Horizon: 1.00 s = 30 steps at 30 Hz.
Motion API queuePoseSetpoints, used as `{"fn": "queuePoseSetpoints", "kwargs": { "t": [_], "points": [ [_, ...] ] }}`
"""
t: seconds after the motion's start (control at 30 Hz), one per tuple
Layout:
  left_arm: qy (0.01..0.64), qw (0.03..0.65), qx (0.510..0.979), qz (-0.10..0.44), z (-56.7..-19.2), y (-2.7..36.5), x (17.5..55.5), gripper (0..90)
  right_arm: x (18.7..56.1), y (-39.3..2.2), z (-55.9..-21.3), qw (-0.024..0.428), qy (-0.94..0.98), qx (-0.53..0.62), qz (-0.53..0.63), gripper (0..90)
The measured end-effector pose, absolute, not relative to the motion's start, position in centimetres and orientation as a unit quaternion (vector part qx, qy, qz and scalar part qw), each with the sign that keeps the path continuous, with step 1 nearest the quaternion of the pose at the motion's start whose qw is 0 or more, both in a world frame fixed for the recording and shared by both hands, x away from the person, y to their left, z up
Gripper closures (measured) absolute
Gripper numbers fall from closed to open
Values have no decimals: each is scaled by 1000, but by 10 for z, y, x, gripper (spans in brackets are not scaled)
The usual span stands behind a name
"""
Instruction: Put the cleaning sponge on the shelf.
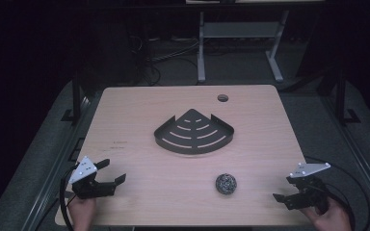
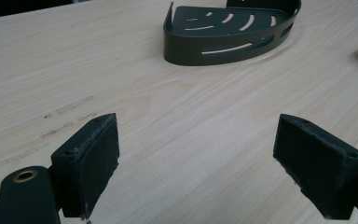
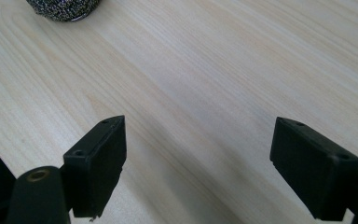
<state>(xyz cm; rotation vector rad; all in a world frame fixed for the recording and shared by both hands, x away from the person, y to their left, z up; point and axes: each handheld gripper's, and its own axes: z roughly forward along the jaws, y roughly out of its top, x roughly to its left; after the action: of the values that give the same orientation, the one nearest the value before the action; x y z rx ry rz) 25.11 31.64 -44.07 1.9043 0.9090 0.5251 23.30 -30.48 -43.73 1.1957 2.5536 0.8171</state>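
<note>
Room inventory, as I see it from my seat:

- One light wood-grain table top with rounded corners, pale beech tone; a small round cable hole near its far edge; faint scuff marks toward my left side. The grain runs in long streaks, plain in both gripper views.
- One grey carpeted floor around the table, dim.
- One pale grey metal table frame with two legs and a crossbar, standing beyond the far edge.
- Loose black cables lying on the floor beside that frame.
- Dark upright stands to either side.
- Light falls on my table; the room behind is near black.
</note>
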Motion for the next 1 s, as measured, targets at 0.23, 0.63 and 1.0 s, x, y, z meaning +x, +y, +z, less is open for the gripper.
{"fn": "queuePoseSetpoints", "kwargs": {
  "t": [0.23, 0.63, 1.0],
  "points": [
    [370, 463, 776, 215, -440, 317, 250, 137, 235, -300, -437, 100, 869, 398, 277, 175],
    [370, 465, 775, 214, -440, 317, 248, 137, 235, -285, -431, 95, 879, 378, 274, 167],
    [371, 465, 775, 215, -440, 316, 247, 137, 237, -269, -429, 91, 890, 358, 268, 164]
  ]
}}
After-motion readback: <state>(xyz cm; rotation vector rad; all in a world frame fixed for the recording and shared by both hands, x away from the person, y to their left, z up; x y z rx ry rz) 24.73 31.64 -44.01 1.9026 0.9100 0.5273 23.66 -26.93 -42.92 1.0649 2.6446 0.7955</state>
